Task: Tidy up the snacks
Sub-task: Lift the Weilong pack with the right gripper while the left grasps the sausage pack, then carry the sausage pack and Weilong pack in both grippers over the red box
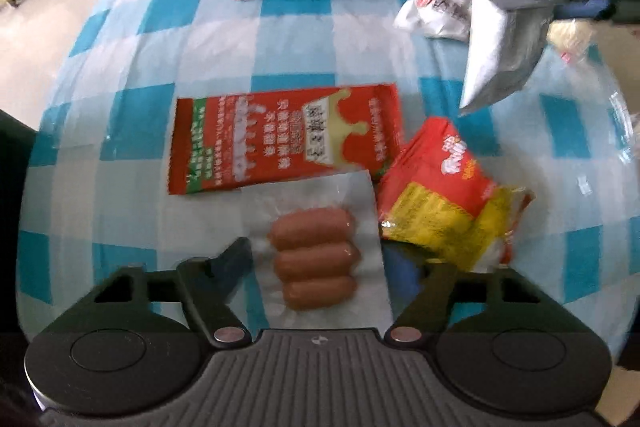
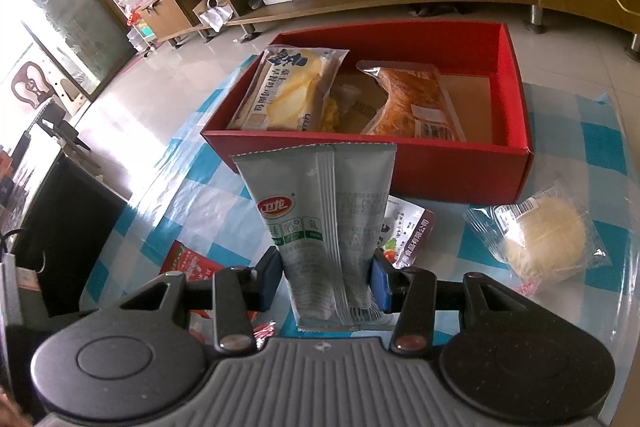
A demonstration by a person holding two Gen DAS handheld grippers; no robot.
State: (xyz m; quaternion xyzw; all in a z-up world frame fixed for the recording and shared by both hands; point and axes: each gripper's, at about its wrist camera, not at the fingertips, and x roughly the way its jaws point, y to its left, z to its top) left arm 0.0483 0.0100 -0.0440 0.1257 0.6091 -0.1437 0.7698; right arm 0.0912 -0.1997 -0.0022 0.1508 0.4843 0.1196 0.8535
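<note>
Jaws of the left gripper (image 1: 340, 259) half-open, straddling the sausage pack (image 1: 316, 259), pads not pressing; slick, soft, light — pinch mid-pack. Right gripper (image 2: 324, 283) clamps the silver packet (image 2: 320, 211).

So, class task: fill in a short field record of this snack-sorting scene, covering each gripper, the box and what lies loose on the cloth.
left gripper: jaws astride sausage pack, pads not pressing it
right gripper: shut on grey packet, held upright
red box: two bread packs inside, right part bare
on cloth: red sachet, orange-yellow bag, round bun
</note>
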